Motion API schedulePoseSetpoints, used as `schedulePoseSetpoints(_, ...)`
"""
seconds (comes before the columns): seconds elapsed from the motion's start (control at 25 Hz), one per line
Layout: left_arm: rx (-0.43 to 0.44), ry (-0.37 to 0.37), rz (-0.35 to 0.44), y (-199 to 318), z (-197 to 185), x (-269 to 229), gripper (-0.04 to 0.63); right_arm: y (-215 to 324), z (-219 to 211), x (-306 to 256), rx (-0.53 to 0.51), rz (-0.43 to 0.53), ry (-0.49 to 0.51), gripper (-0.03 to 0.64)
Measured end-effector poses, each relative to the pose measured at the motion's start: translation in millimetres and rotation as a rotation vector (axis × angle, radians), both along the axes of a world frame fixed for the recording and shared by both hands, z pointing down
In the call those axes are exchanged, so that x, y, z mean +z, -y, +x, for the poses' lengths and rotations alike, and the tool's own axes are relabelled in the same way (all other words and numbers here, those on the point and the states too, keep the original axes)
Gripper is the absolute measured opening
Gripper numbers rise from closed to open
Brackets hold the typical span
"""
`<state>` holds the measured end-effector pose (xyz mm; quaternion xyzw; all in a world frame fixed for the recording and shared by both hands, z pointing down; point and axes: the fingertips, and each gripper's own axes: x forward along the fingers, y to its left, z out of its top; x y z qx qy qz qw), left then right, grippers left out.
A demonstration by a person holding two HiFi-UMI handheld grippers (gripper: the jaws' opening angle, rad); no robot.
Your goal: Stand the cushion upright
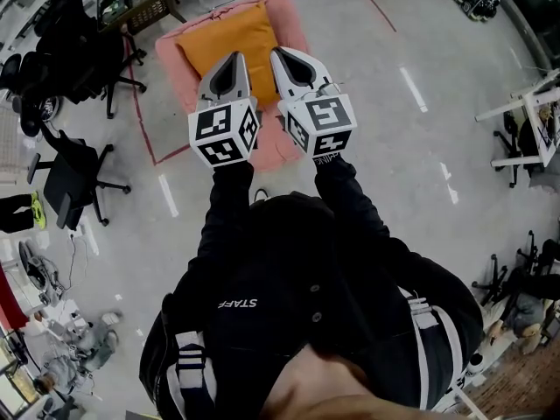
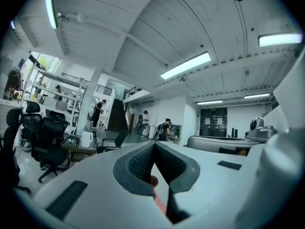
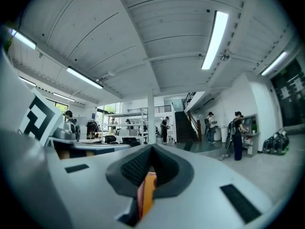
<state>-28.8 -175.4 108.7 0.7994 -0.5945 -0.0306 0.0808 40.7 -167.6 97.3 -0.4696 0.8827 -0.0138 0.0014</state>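
An orange cushion [image 1: 219, 42] lies flat on a larger pink cushion [image 1: 293, 20] on the floor, far below my hands. Both grippers are held up side by side and point level. In the head view they cover the near part of the two cushions. My left gripper [image 1: 234, 58] is shut, its pads meeting with nothing between them [image 2: 153, 144]. My right gripper [image 1: 282, 52] is shut too and holds nothing [image 3: 151, 149]. Under the shut pads, a strip of pink cushion [image 2: 161, 205] shows in the left gripper view and a strip of orange cushion [image 3: 147, 194] in the right gripper view.
A red tape line [image 1: 143, 121] runs on the grey floor left of the cushions. Black office chairs [image 1: 74, 169] stand at the left, and a low table with a basket [image 1: 131, 7] behind them. A white desk [image 1: 534, 112] is at the right. People stand far off in the room.
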Motion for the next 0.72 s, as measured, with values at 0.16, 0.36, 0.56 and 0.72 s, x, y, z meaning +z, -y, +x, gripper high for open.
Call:
schedulePoseSetpoints(0.16, -0.002, -0.004, 0.008, 1, 2, -5, 0.000, 2, 2, -2, -0.002, 0.011, 0.004, 0.014)
schedulePoseSetpoints(0.36, -0.006, -0.015, 0.006, 6, 5, -6, 0.000, 6, 4, -4, -0.012, 0.019, -0.003, 0.014)
schedulePoseSetpoints(0.56, -0.015, -0.019, 0.003, 7, 14, -5, 0.000, 7, 15, -4, -0.019, 0.025, -0.006, 0.014)
schedulePoseSetpoints(0.72, -0.021, -0.020, 0.006, 10, 24, -6, 0.000, 8, 25, -5, -0.027, 0.033, -0.010, 0.014)
